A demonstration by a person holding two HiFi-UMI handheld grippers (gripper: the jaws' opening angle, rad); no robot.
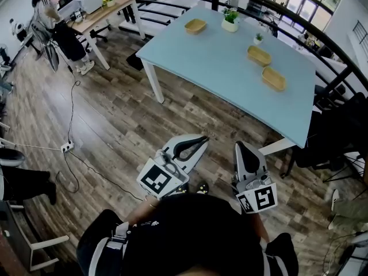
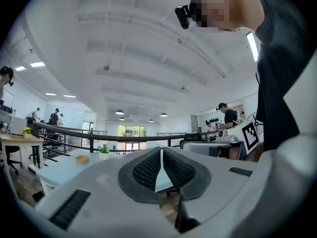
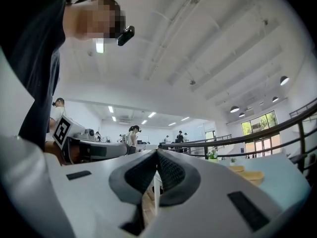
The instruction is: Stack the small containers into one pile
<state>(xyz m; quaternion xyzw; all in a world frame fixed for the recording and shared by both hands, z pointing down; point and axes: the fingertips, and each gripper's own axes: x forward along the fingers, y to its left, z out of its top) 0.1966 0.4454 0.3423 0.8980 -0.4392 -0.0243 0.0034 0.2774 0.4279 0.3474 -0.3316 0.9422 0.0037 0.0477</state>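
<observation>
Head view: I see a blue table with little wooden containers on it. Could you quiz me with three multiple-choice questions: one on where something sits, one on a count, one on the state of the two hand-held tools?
1. Where does the larger potted plant stand?
A. on the floor
B. on the desk at the left
C. on the far side of the blue table

2. How many wooden containers lie on the table?
A. one
B. three
C. five

3. How are the left tool and the right tool?
A. both shut and empty
B. both gripping a container
C. both wide open

Answers:
1 C: the plant stands near the table's far edge, beside one container.
2 B: one lies by the plant and two more lie to the right.
3 A: in each tool's own view the pads meet with nothing between them.
</observation>
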